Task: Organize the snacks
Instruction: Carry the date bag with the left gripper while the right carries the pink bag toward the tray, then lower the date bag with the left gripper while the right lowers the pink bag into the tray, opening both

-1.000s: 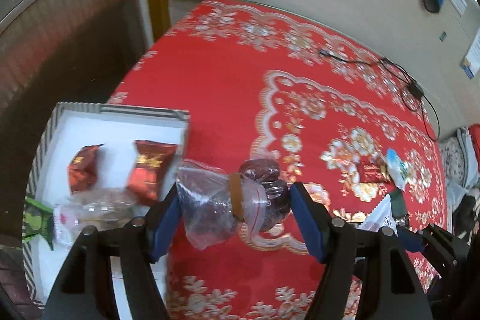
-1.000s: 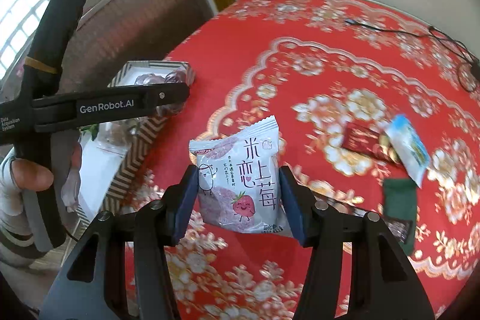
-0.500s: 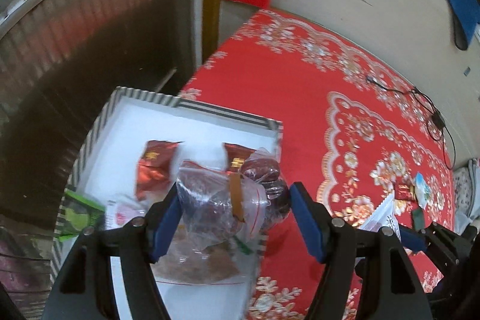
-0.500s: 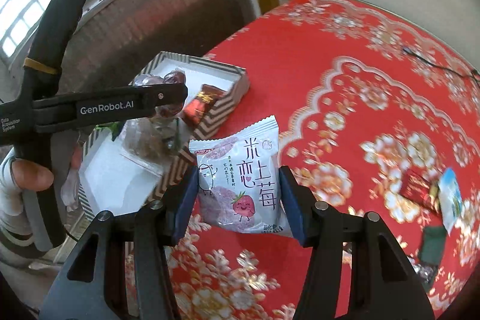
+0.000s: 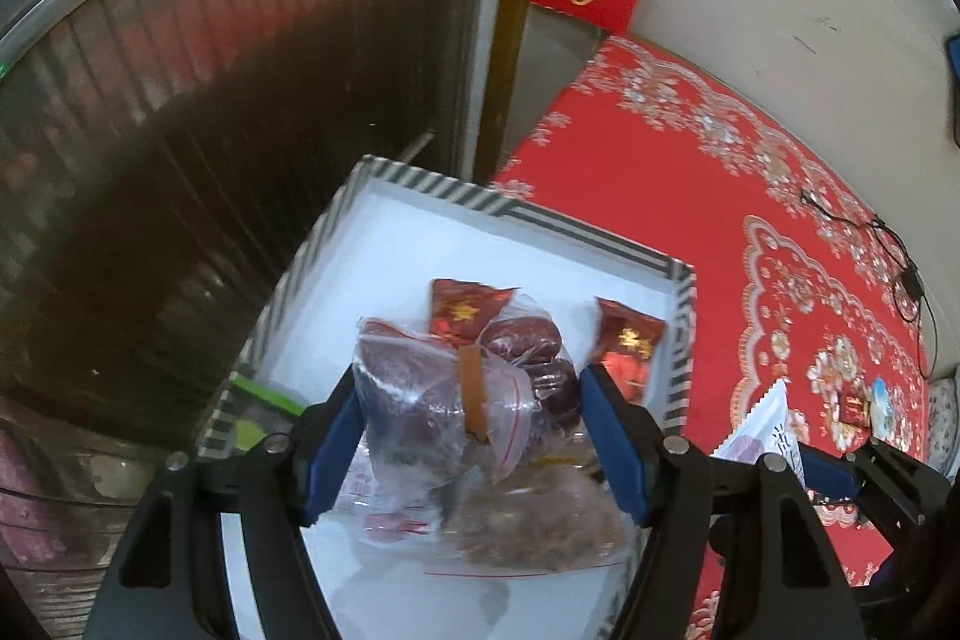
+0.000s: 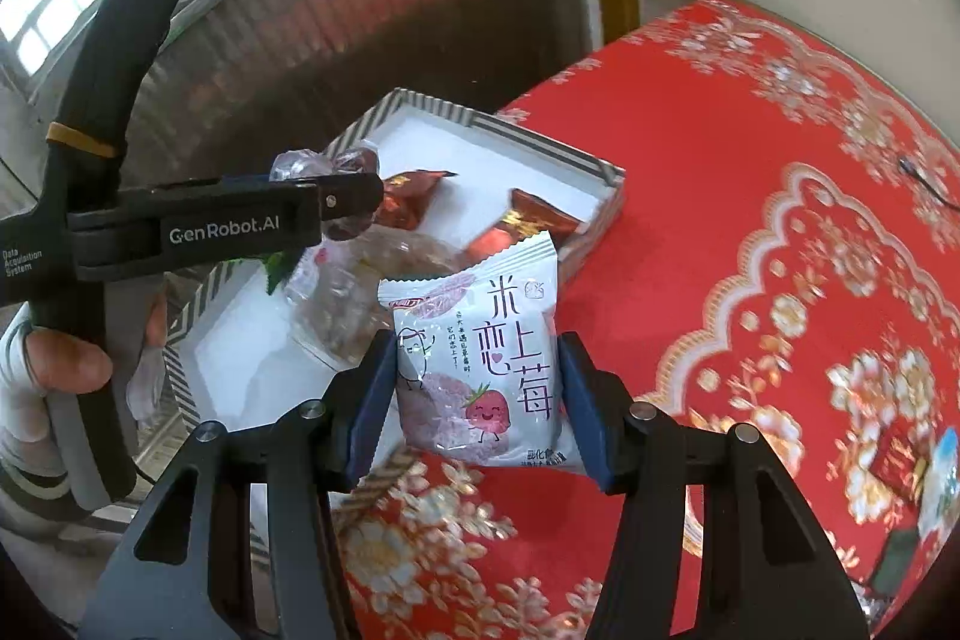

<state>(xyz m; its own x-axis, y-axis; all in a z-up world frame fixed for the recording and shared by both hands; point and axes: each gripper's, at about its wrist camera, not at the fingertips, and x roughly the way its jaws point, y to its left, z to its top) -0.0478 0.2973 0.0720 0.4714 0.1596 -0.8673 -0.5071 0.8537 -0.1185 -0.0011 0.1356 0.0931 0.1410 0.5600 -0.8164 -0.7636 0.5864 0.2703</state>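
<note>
Left wrist view: both grippers loaded, left one over the box.

Left gripper (image 5: pixel 468 424) clamps a clear plastic bag of dark red dates (image 5: pixel 444 400), banded with a brown rubber band, its long axis crosswise between the blue pads. It hangs directly above the white box with striped rim (image 5: pixel 516 211), so the drop looks straight down. Right gripper (image 6: pixel 474 394) pinches one white strawberry snack packet (image 6: pixel 480 364), upright, over the red floral tablecloth (image 6: pixel 750 160) just beside the box's near edge; the left is nearer. In the box, counted: two red foil packets (image 5: pixel 465 316), one clear bag of brownish snacks (image 5: pixel 534 526), one green packet (image 5: pixel 264 400) at the rim. More small packets lie well apart on the cloth; count unclear.
</note>
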